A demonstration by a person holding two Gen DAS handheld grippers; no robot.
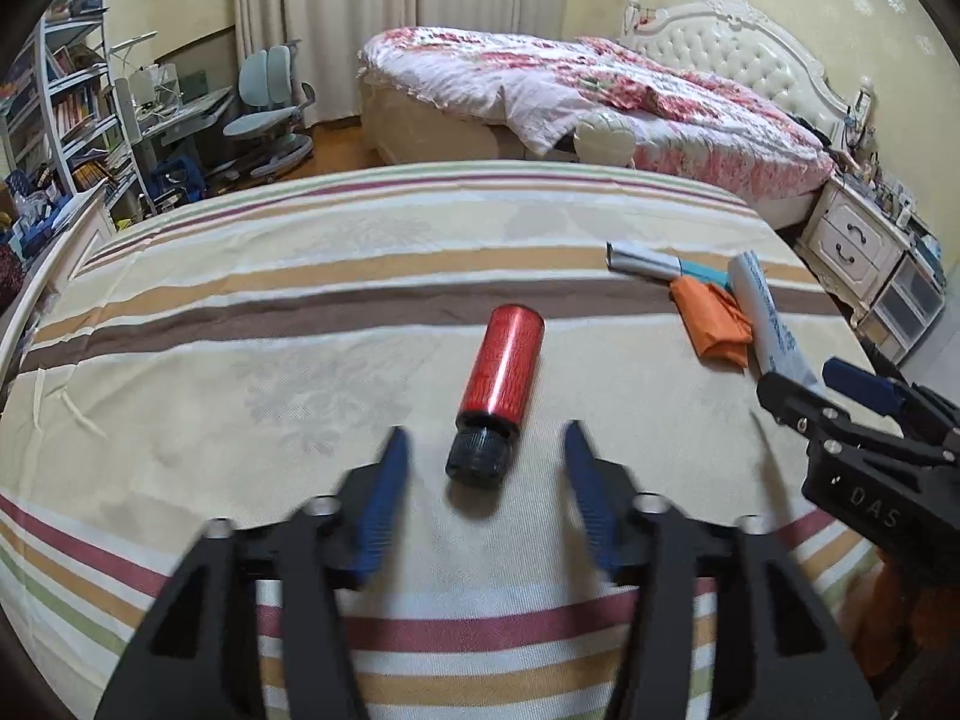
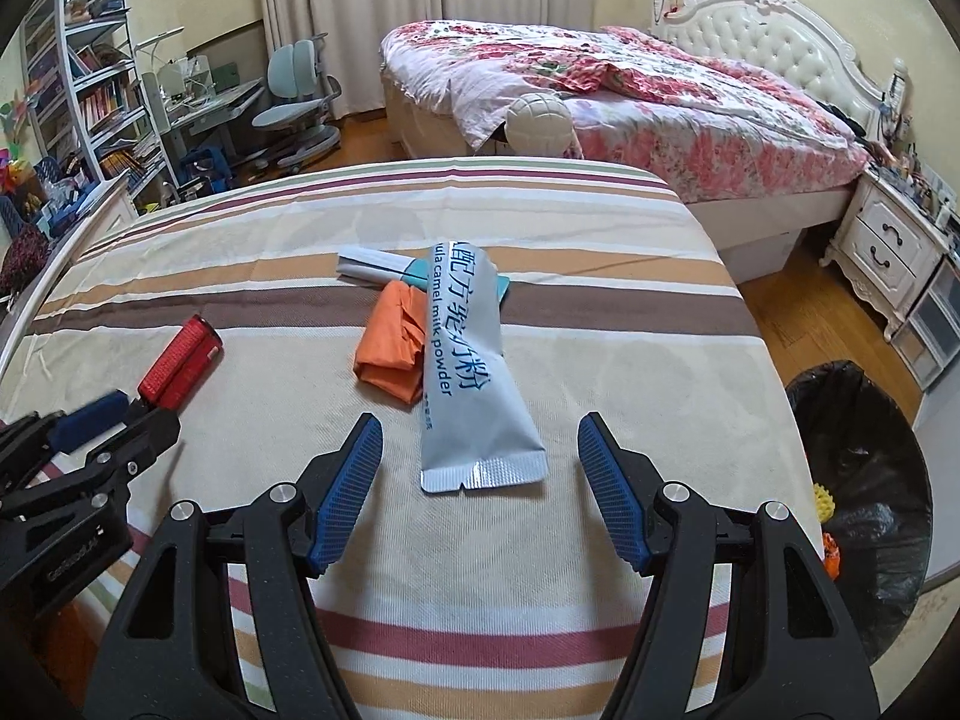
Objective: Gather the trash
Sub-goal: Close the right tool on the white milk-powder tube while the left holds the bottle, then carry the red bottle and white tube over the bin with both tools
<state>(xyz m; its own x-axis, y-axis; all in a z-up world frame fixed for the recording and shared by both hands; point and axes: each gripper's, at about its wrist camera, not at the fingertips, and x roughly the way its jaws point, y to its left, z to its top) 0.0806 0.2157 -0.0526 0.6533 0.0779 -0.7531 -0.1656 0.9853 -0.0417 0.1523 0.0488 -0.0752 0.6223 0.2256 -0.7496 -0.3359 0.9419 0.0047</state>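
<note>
A red bottle [image 1: 504, 360] with a black cap lies on the striped bedspread [image 1: 270, 324], cap toward me. My left gripper [image 1: 485, 429] stands open, its blue pads either side of the cap without touching it. In the right wrist view a silver milk-powder sachet [image 2: 465, 360] lies lengthwise, overlapping an orange wrapper [image 2: 387, 348] and a folded white and teal paper [image 2: 372, 264]. My right gripper [image 2: 480, 419] is open, the sachet's near end between its fingers, untouched. The red bottle [image 2: 180, 360] also shows at the left.
A bin lined with a black bag [image 2: 858, 480] stands on the floor right of the bed, some rubbish inside. Beyond are a floral bed [image 2: 630, 102], a white nightstand [image 2: 888, 246], a desk chair [image 2: 297, 96] and bookshelves [image 2: 90, 90].
</note>
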